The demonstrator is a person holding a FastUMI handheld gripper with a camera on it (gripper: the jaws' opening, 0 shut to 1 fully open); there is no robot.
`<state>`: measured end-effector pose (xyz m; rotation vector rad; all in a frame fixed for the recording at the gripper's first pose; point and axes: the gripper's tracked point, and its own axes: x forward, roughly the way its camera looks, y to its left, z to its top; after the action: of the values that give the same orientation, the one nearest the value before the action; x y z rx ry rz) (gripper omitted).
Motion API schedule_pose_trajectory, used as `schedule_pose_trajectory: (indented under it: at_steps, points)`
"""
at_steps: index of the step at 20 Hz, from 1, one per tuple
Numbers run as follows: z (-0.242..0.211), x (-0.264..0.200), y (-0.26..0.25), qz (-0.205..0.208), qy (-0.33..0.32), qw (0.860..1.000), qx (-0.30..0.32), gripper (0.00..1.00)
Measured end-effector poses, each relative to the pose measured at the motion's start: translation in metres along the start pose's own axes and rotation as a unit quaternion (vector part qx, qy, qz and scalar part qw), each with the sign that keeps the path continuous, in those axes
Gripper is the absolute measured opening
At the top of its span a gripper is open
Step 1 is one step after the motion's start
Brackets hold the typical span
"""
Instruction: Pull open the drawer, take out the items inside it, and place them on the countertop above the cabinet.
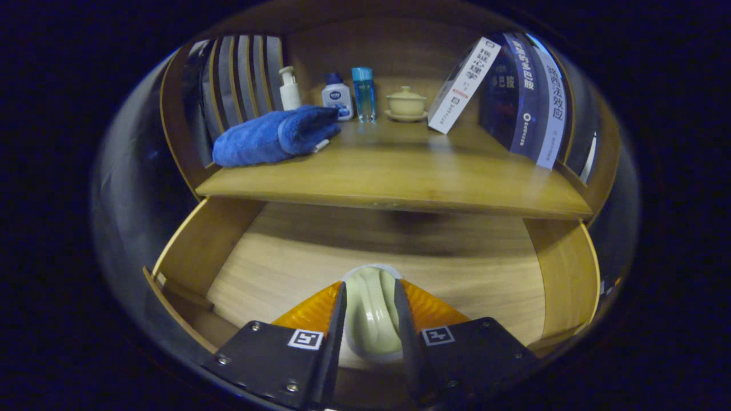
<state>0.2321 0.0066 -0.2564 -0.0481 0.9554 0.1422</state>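
Tongs clamp pale green ceramic piece over open drawer; book spines w/ Chinese print on countertop.

Domestic setting: wooden cabinet carrying towel, toiletry bottles, lidded cup, and books along its rear edge.

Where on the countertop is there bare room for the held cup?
The fingers grip the cup above the drawer. The countertop is bare along its front, between towel and books. The back row, bottles to lidded bowl, is crowded.
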Motion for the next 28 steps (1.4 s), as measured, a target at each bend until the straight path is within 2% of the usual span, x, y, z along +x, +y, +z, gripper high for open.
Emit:
schedule_pose_trajectory:
  at_steps: [5,7,10,11,18,20,28]
  points:
    - [-0.009,0.014,0.004,0.018,0.016,1.0,0.014,0.48]
    - [-0.009,0.013,0.003,0.014,0.011,1.0,0.016,0.24]
    - [0.0,0.007,0.001,0.008,-0.003,1.0,0.016,0.24]
    - [-0.005,0.014,0.002,0.007,-0.007,1.0,0.017,0.13]
    - [0.005,0.014,0.005,0.008,-0.042,0.999,0.015,0.13]
    - [0.014,0.004,0.018,0.034,-0.072,0.997,0.004,0.13]
    - [0.058,-0.059,0.03,0.041,-0.188,0.981,-0.034,0.13]
